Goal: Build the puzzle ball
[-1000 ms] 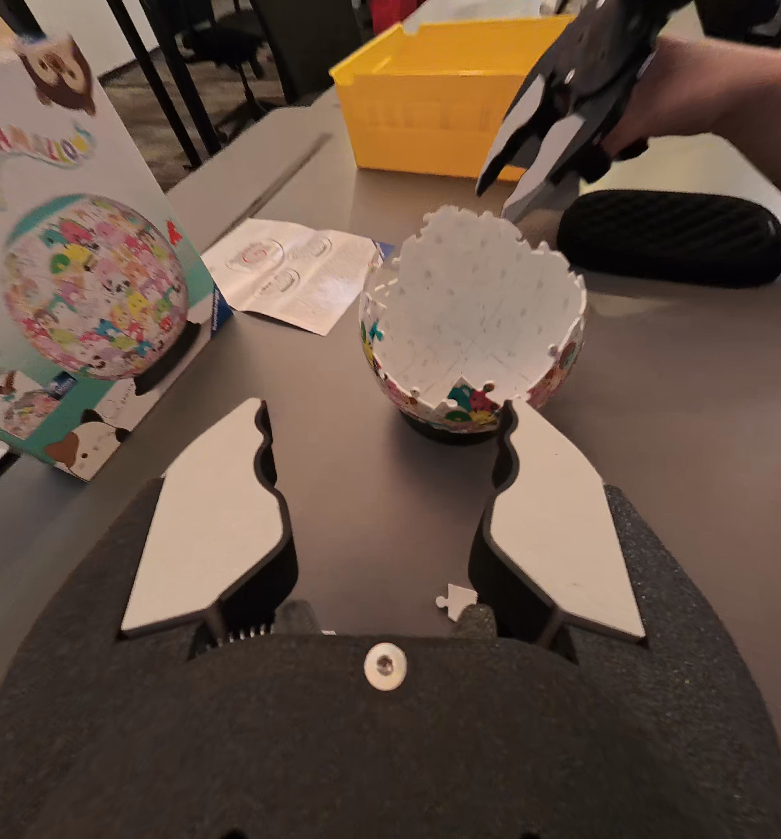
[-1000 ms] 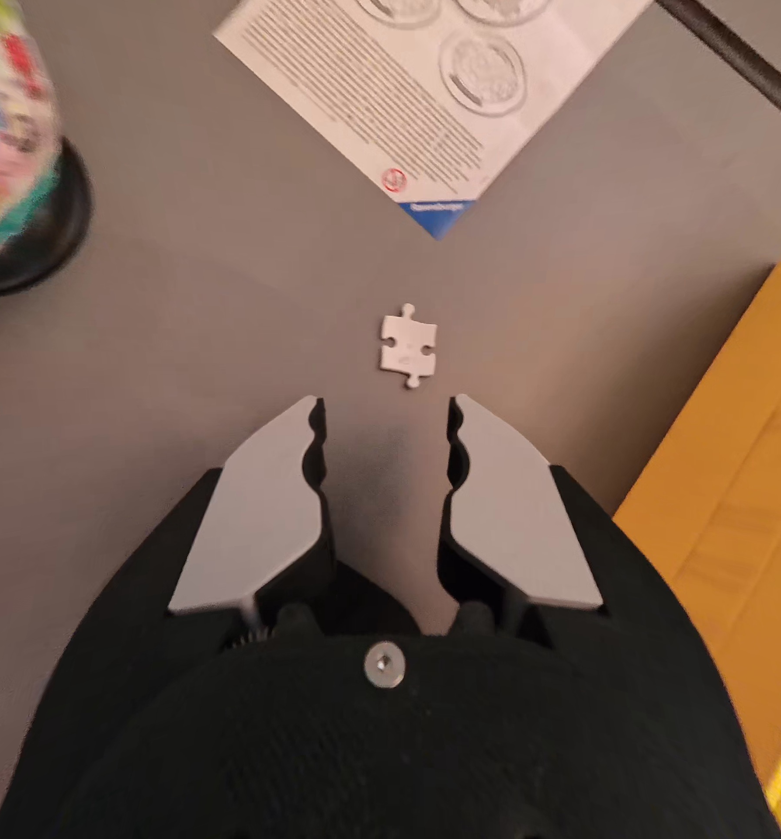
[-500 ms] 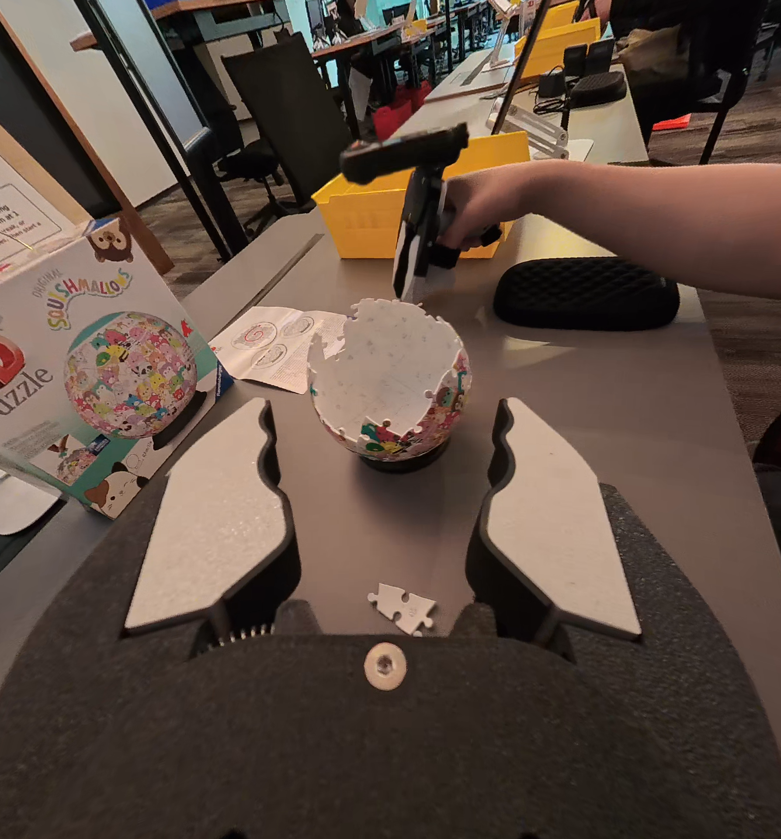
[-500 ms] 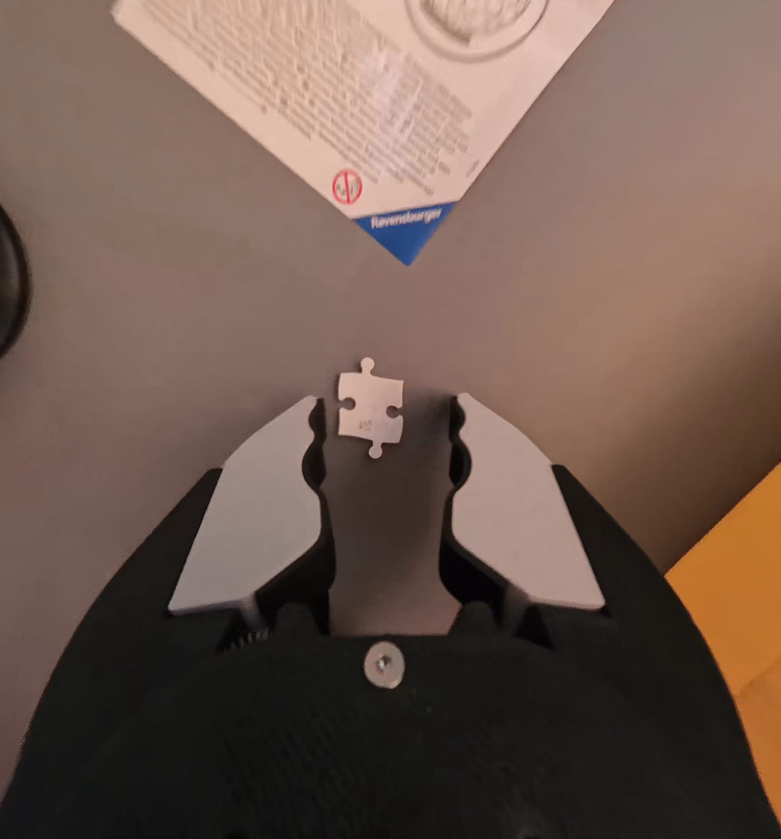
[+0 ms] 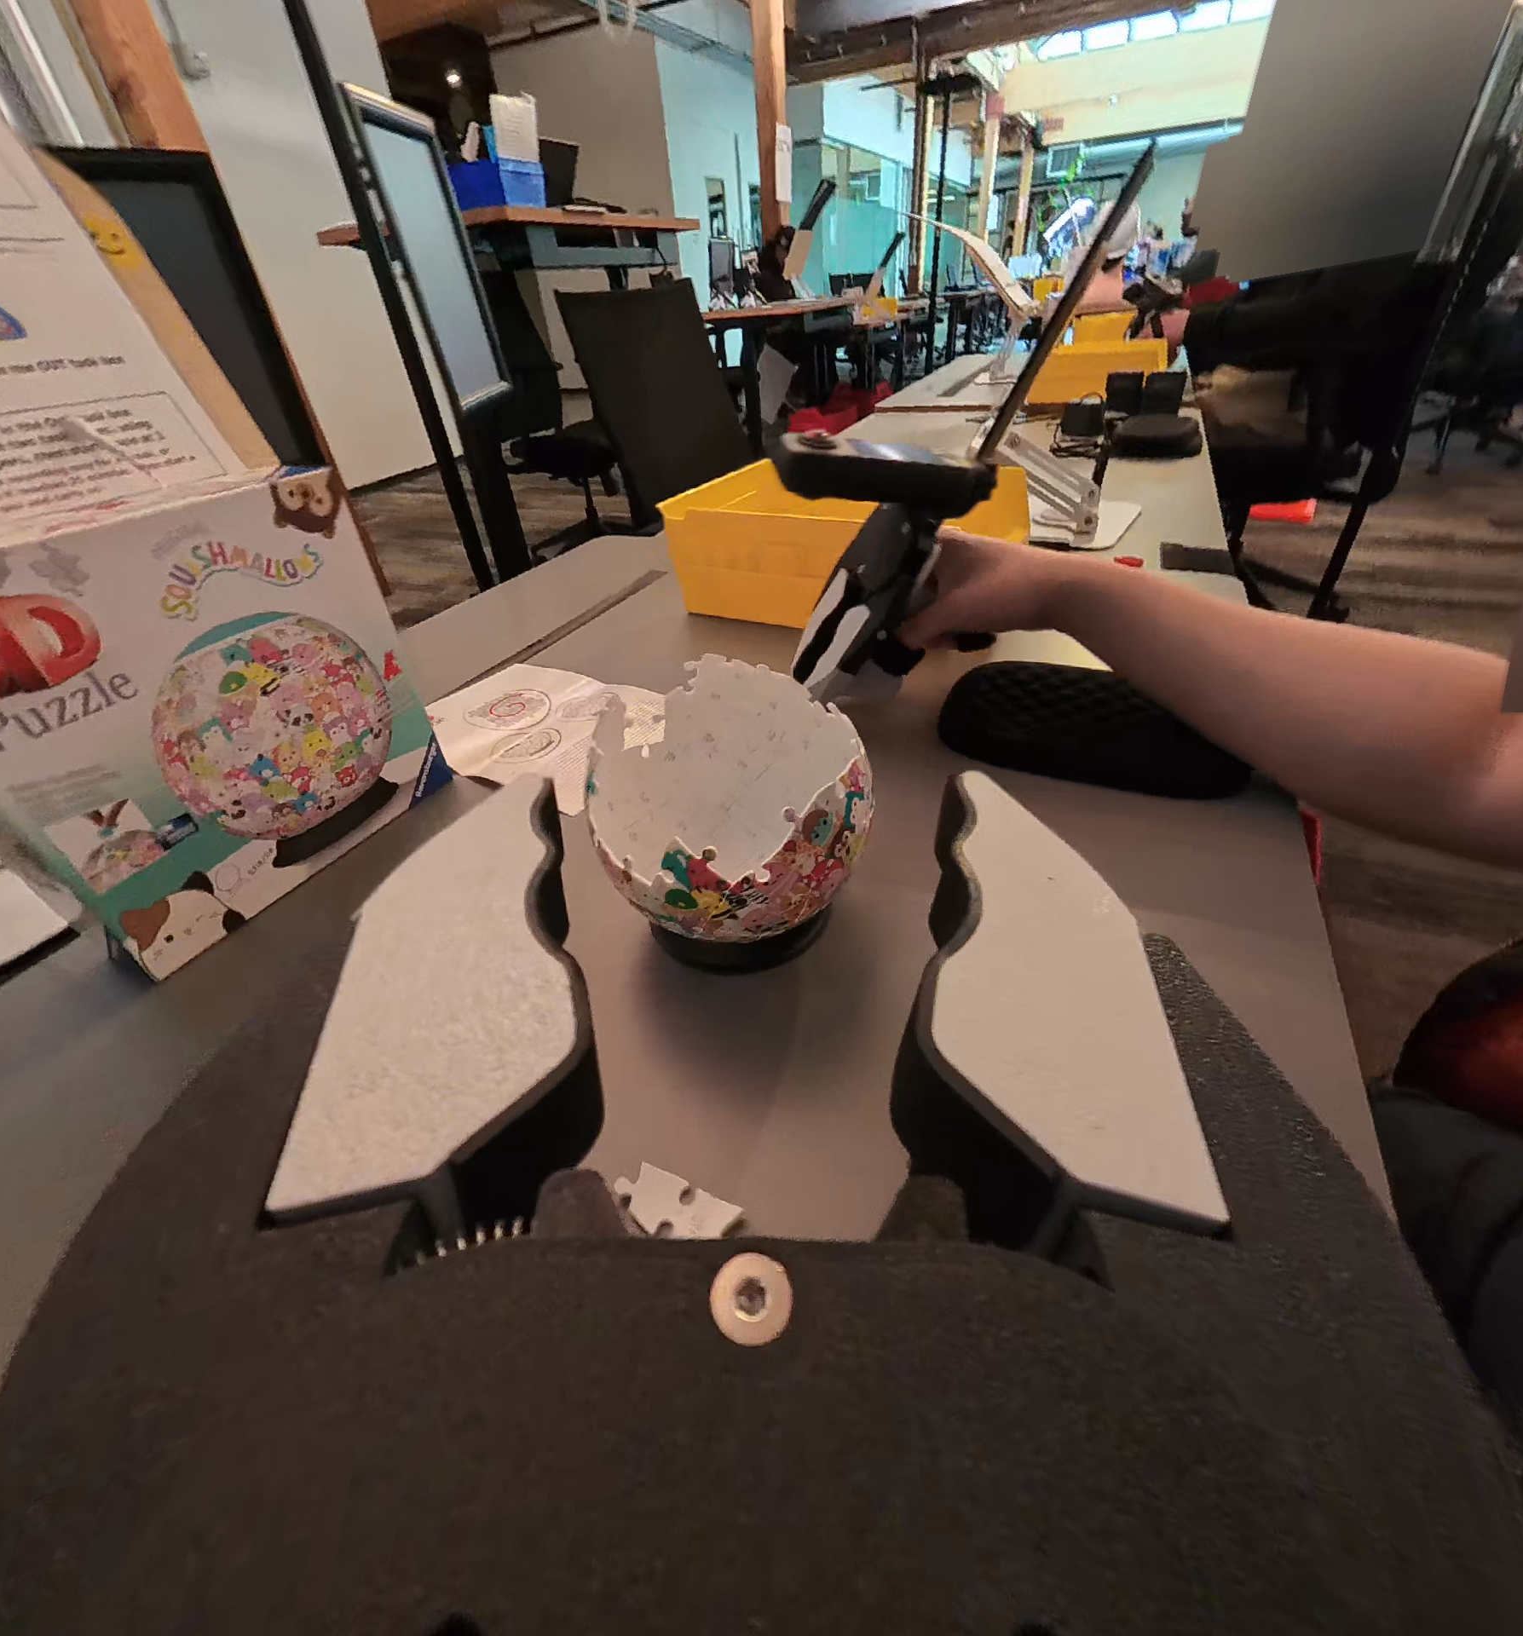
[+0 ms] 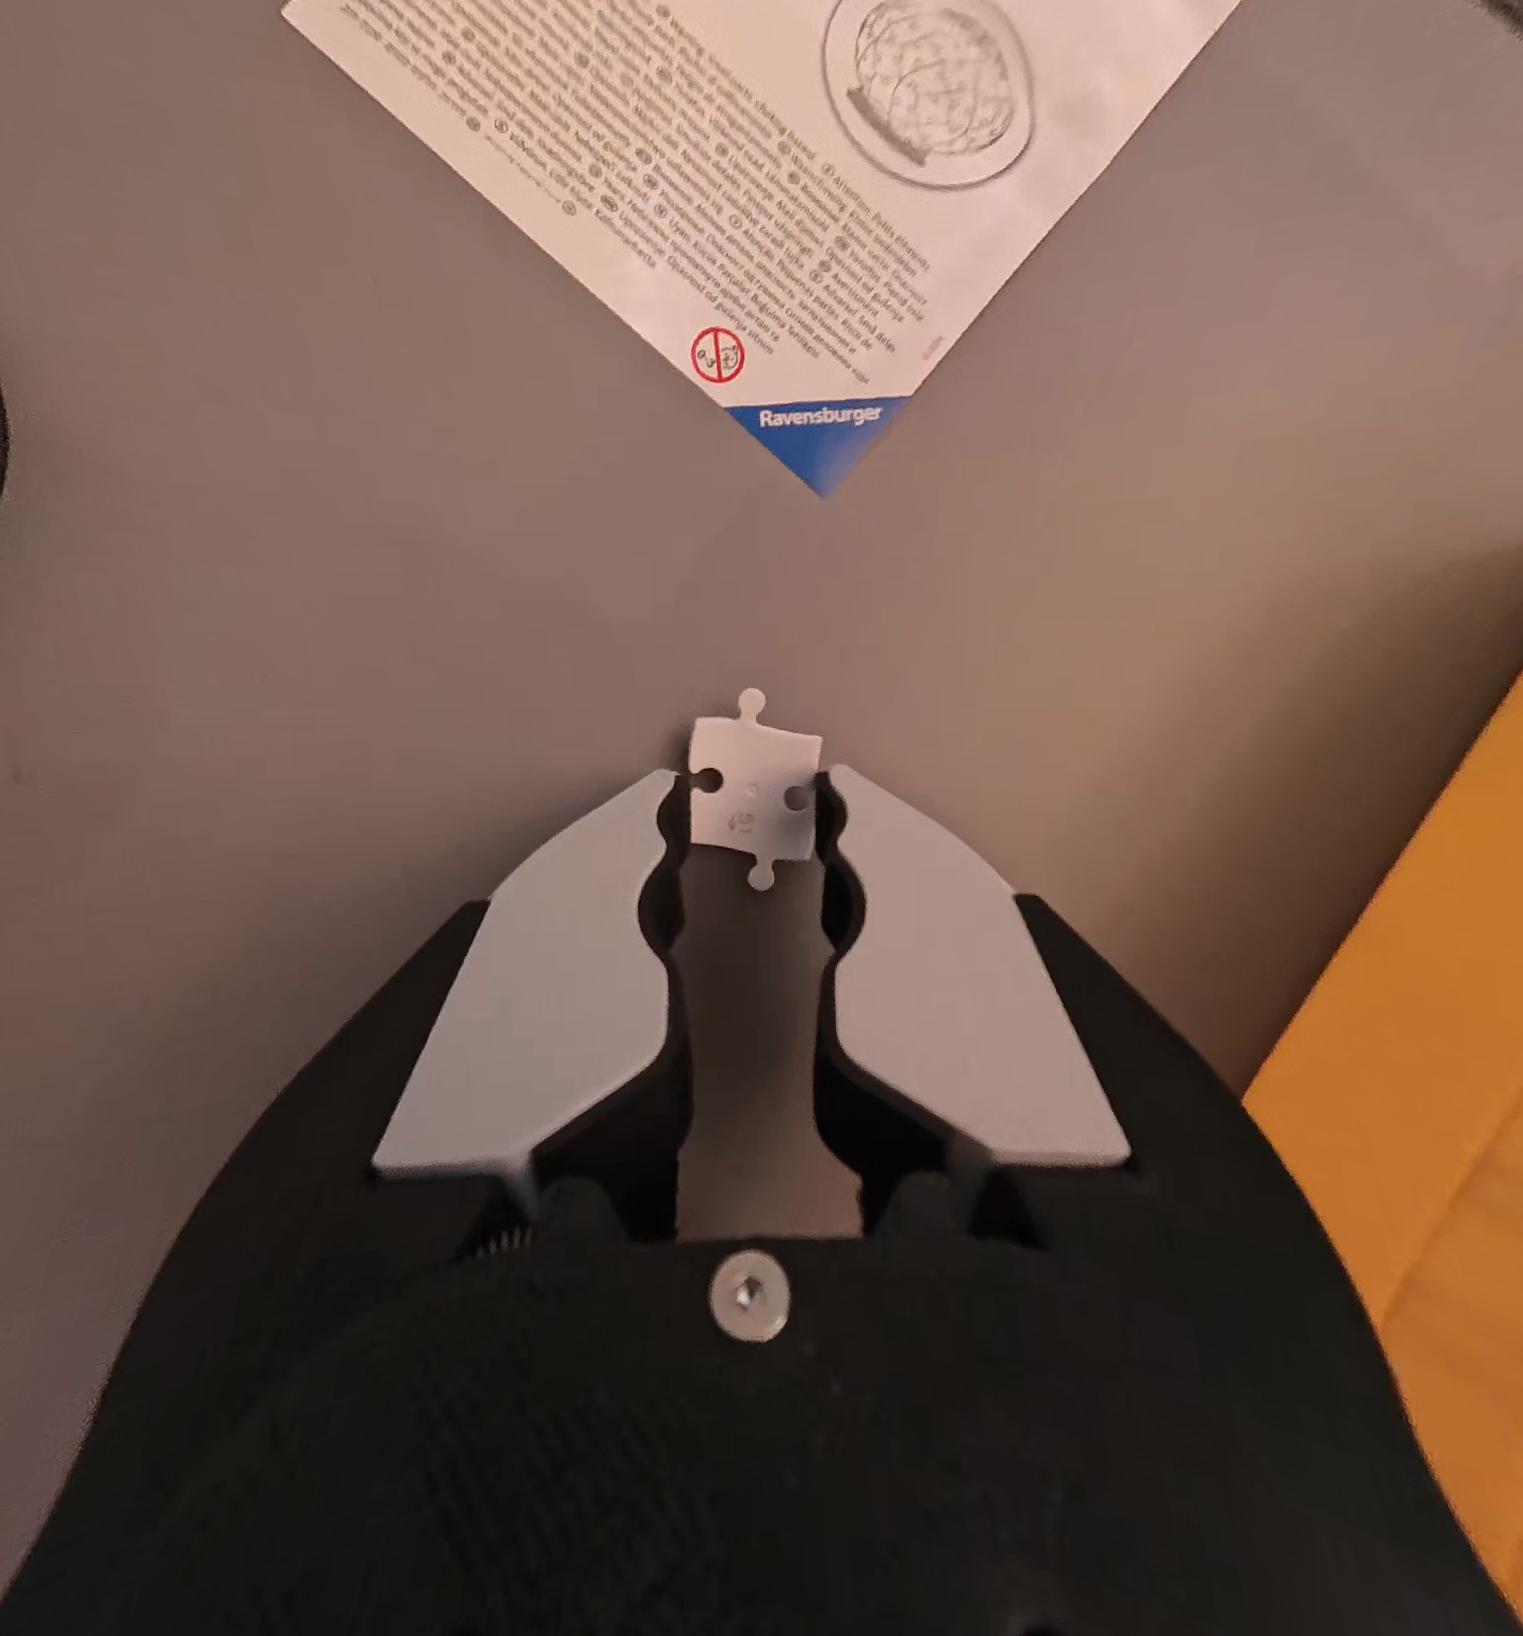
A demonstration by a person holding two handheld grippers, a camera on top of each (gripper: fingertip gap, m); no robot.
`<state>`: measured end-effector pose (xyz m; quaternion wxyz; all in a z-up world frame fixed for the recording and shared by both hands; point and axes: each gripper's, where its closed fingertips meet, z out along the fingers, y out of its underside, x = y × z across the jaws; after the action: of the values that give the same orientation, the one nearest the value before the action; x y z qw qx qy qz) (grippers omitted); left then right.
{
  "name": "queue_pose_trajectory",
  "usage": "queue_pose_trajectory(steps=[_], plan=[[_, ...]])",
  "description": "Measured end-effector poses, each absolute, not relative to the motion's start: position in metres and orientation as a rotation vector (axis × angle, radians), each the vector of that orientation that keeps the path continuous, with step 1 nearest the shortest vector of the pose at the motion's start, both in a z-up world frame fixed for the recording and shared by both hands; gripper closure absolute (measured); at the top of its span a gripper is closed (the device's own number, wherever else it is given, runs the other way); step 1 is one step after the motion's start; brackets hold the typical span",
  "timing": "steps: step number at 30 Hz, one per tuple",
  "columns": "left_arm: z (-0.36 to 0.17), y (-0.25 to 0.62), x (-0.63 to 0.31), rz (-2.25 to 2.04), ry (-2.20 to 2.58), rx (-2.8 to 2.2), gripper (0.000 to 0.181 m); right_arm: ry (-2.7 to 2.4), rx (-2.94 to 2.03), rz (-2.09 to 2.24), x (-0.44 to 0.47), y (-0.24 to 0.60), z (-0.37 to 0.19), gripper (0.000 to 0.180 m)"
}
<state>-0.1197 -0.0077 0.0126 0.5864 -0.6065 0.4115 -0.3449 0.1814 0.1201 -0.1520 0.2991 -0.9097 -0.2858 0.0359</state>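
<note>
The puzzle ball (image 5: 729,832) sits on the table (image 5: 1050,850), with the box (image 5: 182,708) to its left, the leaflet (image 5: 527,726) behind-left, the bin (image 5: 766,549) behind and a loose piece (image 5: 678,1202) in front.

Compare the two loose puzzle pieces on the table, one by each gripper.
The piece by the right gripper sits between the fingertips, jaws closed in on its sides. The piece by the left gripper lies back near the base, untouched, jaws wide. Both pieces lie white-side-up.
</note>
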Motion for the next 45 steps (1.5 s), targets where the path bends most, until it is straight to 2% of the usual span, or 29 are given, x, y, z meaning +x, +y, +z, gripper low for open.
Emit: queue_pose_trajectory(steps=[6,12,18,24,27,33,40,45], plan=[[-0.005,-0.008,-0.126,-0.858,0.901,-1.570,0.107,-0.774,-2.081,0.097,0.152,0.095,-0.091,0.152],[-0.010,-0.038,-0.109,-0.901,0.874,-1.653,0.127,-0.897,-1.748,0.177,0.078,0.007,-0.030,0.152],[-0.029,-0.082,-0.080,-1.063,0.842,-1.699,0.132,-1.020,-1.681,0.113,0.033,-0.054,-0.044,0.152],[-0.055,-0.082,-0.055,-1.136,0.866,-1.812,0.136,-1.177,-1.539,0.120,0.019,-0.058,-0.050,0.152],[-0.050,-0.074,-0.036,-1.210,0.857,-1.831,0.144,-1.233,-1.453,0.137,0.019,-0.052,-0.044,0.152],[-0.041,-0.064,-0.016,-1.164,0.846,-1.806,0.145,-1.203,-1.408,0.290,0.029,-0.059,-0.035,0.152],[-0.042,-0.081,-0.009,-1.202,0.878,-1.780,0.146,-1.221,-1.371,0.115,0.026,-0.085,-0.038,0.152],[-0.024,-0.098,-0.011,-1.244,0.810,-1.714,0.145,-1.321,-1.321,0.001,0.013,-0.092,-0.037,0.152]])
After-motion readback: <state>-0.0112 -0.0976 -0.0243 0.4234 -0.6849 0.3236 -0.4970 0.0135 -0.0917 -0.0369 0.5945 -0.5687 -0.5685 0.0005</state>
